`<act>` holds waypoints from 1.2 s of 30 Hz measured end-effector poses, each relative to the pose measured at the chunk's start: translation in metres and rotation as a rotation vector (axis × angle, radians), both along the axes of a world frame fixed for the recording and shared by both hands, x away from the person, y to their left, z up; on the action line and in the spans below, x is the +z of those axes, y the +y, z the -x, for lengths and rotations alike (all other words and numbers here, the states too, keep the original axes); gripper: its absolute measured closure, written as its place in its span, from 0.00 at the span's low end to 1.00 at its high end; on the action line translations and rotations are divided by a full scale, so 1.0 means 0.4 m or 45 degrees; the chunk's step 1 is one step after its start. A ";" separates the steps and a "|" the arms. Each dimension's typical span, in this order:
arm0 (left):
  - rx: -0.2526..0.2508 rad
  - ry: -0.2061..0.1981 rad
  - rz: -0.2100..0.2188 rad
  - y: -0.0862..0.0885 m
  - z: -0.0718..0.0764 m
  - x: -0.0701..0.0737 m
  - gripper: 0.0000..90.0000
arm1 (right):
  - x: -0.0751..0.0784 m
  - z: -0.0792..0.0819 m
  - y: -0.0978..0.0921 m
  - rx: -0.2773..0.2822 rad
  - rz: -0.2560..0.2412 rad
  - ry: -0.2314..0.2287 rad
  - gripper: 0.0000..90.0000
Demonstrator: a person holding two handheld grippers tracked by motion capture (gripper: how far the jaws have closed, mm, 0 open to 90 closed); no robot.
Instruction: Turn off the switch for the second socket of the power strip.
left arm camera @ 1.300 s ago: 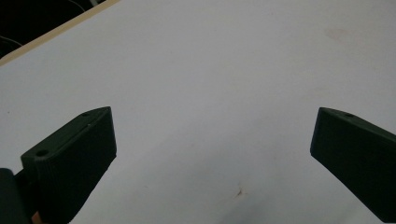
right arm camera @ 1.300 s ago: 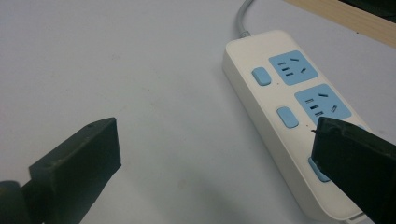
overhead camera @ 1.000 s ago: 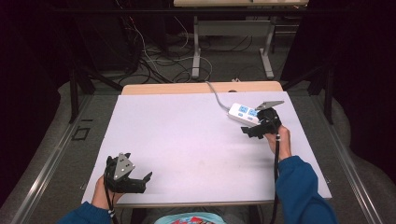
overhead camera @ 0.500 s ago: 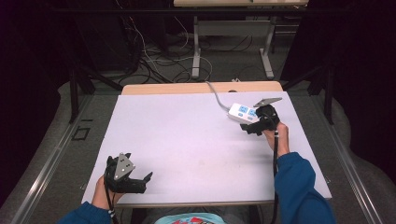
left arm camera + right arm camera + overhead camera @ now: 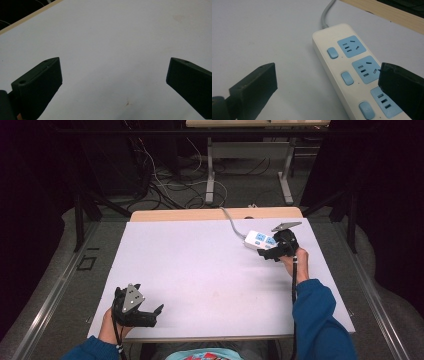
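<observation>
Power strip (image 5: 260,240) at the table's (image 5: 200,270) far right, with the right gripper (image 5: 274,251) spread wide over its near end.

Since a second ago the right gripper has crept slightly closer to the strip; its jaws stand far apart and grip nothing, one hanging over bare table beside the strip, the other over the strip's top by the nearest sockets, so I judge a grasp or a switch press is being lined up, not yet made. One strip lies here, its grey cord (image 5: 231,221) running off toward the far edge; the right gripper view shows three blue sockets (image 5: 351,46) and three blue switches (image 5: 332,53). Well away from the strip, at the near left corner, the left gripper (image 5: 150,315) has not moved, jaws wide, empty.
</observation>
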State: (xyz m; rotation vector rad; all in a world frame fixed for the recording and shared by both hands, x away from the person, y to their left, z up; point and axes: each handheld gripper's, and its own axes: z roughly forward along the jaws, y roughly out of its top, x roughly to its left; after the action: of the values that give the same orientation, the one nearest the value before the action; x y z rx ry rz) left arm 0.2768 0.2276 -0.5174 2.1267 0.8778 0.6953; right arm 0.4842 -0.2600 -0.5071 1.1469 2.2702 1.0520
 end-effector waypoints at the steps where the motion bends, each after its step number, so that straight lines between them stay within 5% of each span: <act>1: -0.001 -0.009 -0.014 0.001 -0.001 0.001 0.00 | 0.000 -0.004 -0.003 -0.002 -0.011 0.000 0.03; 8: 0.000 0.000 0.003 0.000 0.001 0.000 0.00 | -0.014 -0.026 -0.018 -0.034 -0.023 0.017 0.06; 15: -0.001 -0.003 -0.002 -0.001 -0.001 -0.001 0.00 | -0.021 -0.032 -0.030 -0.070 -0.040 0.020 0.20; 36: -0.002 0.002 -0.010 -0.002 -0.001 -0.001 0.00 | -0.033 -0.038 -0.042 -0.158 -0.046 0.002 0.91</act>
State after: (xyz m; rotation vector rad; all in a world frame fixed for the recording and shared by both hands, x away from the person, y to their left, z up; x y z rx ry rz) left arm 0.2770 0.2268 -0.5176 2.1346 0.8753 0.6971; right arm 0.4994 -0.2767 -0.5201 1.2856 2.1582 1.0477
